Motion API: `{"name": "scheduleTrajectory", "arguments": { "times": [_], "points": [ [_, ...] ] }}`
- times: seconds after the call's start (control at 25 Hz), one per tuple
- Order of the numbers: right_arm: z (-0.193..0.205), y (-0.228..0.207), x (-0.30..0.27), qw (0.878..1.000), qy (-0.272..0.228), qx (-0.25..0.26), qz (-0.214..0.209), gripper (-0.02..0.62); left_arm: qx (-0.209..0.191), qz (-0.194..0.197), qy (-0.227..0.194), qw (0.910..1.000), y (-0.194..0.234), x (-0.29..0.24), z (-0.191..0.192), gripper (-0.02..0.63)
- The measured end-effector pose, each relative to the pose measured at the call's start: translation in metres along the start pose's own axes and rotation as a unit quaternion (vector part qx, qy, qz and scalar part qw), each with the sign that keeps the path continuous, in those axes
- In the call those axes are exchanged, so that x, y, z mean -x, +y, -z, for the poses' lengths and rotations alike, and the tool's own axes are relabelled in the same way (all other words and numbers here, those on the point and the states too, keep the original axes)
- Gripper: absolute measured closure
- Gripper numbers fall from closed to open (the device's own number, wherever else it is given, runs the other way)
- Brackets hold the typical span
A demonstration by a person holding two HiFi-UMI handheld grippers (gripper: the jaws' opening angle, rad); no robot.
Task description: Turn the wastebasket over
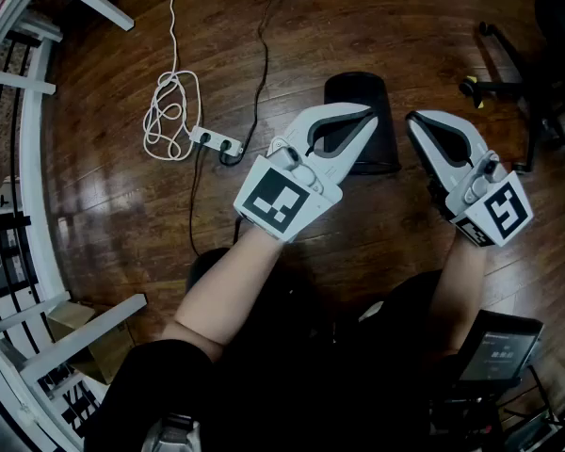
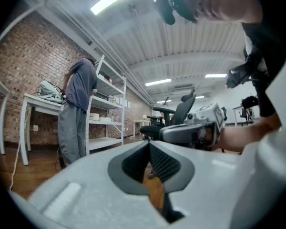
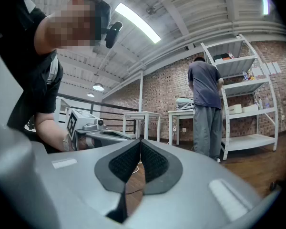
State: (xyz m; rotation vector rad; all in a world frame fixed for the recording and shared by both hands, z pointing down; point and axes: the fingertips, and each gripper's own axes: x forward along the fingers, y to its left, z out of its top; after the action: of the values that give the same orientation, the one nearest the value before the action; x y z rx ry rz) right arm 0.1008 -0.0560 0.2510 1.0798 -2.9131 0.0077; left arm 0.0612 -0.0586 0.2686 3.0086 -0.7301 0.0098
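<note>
We look steeply down at a dark wooden floor (image 1: 122, 205). A black wastebasket (image 1: 358, 88) sits on it in the middle of the scene, far from us. From this angle we cannot tell which way its opening faces.

We hold both tools level above the floor. The left hand-held gripper (image 1: 367, 114) lies across the wastebasket in the head view, covering its left part, and we cannot tell whether they touch. Its own view shows the left hand-held gripper (image 2: 148, 143) clenched, with the ribbed pads (image 2: 133, 163) meeting at the tip and nothing between them. The right hand-held gripper (image 1: 412, 119) is just right of the wastebasket. Its own view shows the right hand-held gripper (image 3: 140, 141) also clenched and empty.

To the left on the floor lie a coiled white cable (image 1: 169, 111) and a white power strip (image 1: 217, 141), with a black cable (image 1: 264, 45) running away from the strip. A white railing (image 1: 28, 111) runs down the left edge. At far right is the base of an office chair (image 1: 508, 92).

In the gripper views, a person (image 3: 205, 109) stands facing white shelving (image 3: 248, 104) against a brick wall (image 3: 167, 85).
</note>
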Motion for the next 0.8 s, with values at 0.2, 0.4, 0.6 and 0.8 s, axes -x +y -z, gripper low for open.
{"name": "scheduleTrajectory", "arguments": {
  "times": [0.2, 0.4, 0.6, 0.8],
  "points": [
    [0.012, -0.006, -0.037, 0.999, -0.001, -0.01, 0.032, 0.586, -0.008, -0.004, -0.021, 0.9997, 0.042, 0.0, 0.0, 0.604],
    [0.024, -0.005, -0.069, 0.997, 0.033, -0.03, 0.058, 0.578, -0.017, -0.005, -0.041, 0.999, 0.081, -0.006, 0.012, 0.604],
    [0.014, -0.003, -0.082, 0.995, 0.083, -0.024, 0.059, 0.565, 0.051, 0.016, -0.041, 0.9977, 0.094, 0.004, 0.03, 0.604],
    [0.022, -0.041, -0.049, 0.994, 0.065, -0.027, 0.087, 0.557, 0.013, 0.039, -0.026, 0.9988, 0.077, -0.017, 0.04, 0.604]
  ]
}}
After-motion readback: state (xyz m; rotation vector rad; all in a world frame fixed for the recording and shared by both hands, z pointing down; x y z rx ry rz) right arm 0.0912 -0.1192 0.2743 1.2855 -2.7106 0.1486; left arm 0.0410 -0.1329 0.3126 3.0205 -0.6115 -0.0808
